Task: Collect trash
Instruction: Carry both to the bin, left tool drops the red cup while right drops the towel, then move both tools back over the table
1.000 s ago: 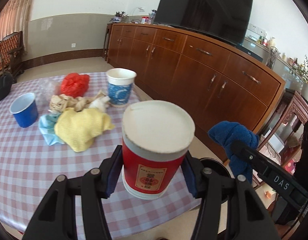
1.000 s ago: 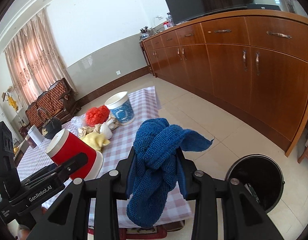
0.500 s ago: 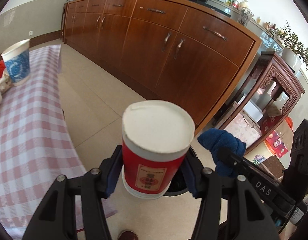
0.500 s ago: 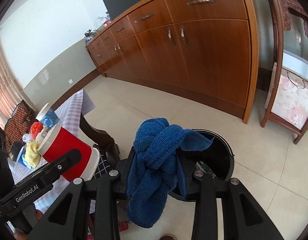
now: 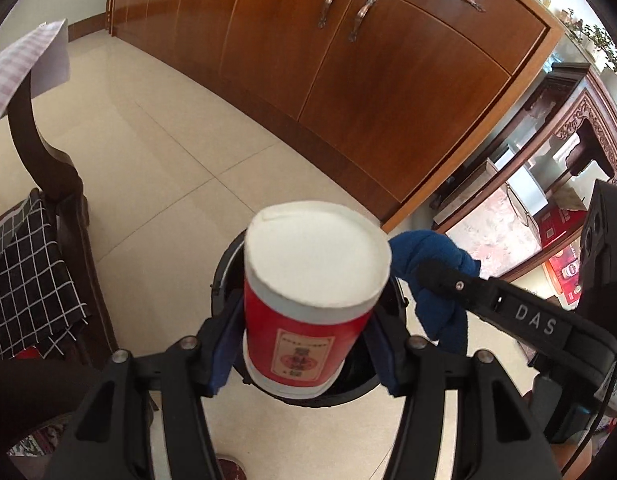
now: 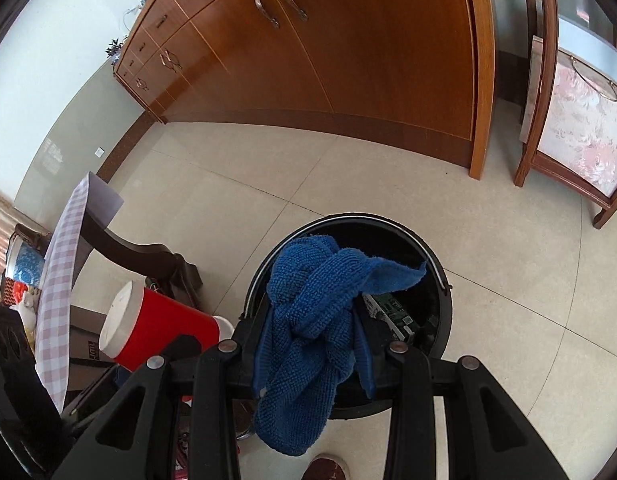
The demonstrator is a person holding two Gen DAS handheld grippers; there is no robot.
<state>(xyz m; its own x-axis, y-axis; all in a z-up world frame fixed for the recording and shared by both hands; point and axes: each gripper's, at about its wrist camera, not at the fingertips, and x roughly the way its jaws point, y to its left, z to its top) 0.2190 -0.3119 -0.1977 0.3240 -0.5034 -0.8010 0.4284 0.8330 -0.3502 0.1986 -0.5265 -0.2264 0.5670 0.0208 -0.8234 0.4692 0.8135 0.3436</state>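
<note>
Left gripper: angled steeply down toward the floor; both blue pads press the sides of the red paper cup, which sits upright between them, white lid toward the camera.
Left jaw motion: the jaws have just eased slightly wider, cup between them and gripped in the frame.
Right gripper: also tilted steeply down, jaws drawn close and pinching a bunched blue cloth; the cloth spills above and below the pads, its loose end hanging under the fingers.
Trash bin: round, black, open, on the tiled floor directly beyond and below the right gripper's fingertips; the cloth's upper folds overlap its opening. In the left wrist view the bin lies right behind the held cup.
Relative pose: the two tools sit side by side, cup to the left of the cloth, both over the bin area.
Surroundings: checked tablecloth and a dark wooden chair to the left of the tools; wooden cabinet ahead.
</note>
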